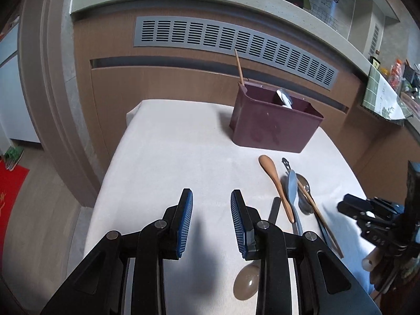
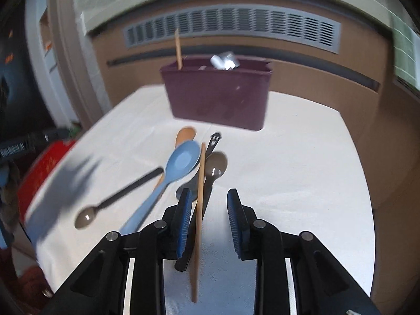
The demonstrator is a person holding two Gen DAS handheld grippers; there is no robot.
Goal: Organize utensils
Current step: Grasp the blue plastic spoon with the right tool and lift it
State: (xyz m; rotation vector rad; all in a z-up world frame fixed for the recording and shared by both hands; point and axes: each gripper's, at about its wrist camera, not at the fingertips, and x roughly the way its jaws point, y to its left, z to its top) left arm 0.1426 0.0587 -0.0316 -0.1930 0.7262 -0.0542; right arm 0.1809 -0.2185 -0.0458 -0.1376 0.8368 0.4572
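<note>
Utensils lie loose on the white-covered table (image 2: 302, 157) in one cluster, read here from the right wrist view, left to right: one dark long-handled spoon (image 2: 115, 199) at about 9 o'clock of the cluster, one blue spoon (image 2: 181, 164) overlapping one wooden spoon (image 2: 185, 134), one single wooden chopstick (image 2: 199, 210) running toward the camera, one brown spoon (image 2: 216, 164) and one dark metal piece with a cut-out end (image 2: 214, 141). Five spoons would be too many to claim; four show plainly, and a dark rounded shape beneath the chopstick is too blurred to name. At 12 o'clock stands one maroon holder bin (image 2: 218, 94), upright, with one chopstick (image 2: 178, 50) sticking out of its left end and something shiny (image 2: 224, 61) at its right. Left tongs (image 1: 211, 220) point downward over bare cloth at the cluster's 9 o'clock, fingers apart, nothing between them. Right tongs (image 2: 207, 220) tilt down over the cluster, fingers apart; the lying chopstick passes beside the left finger (image 2: 183, 223), not pinched.
</note>
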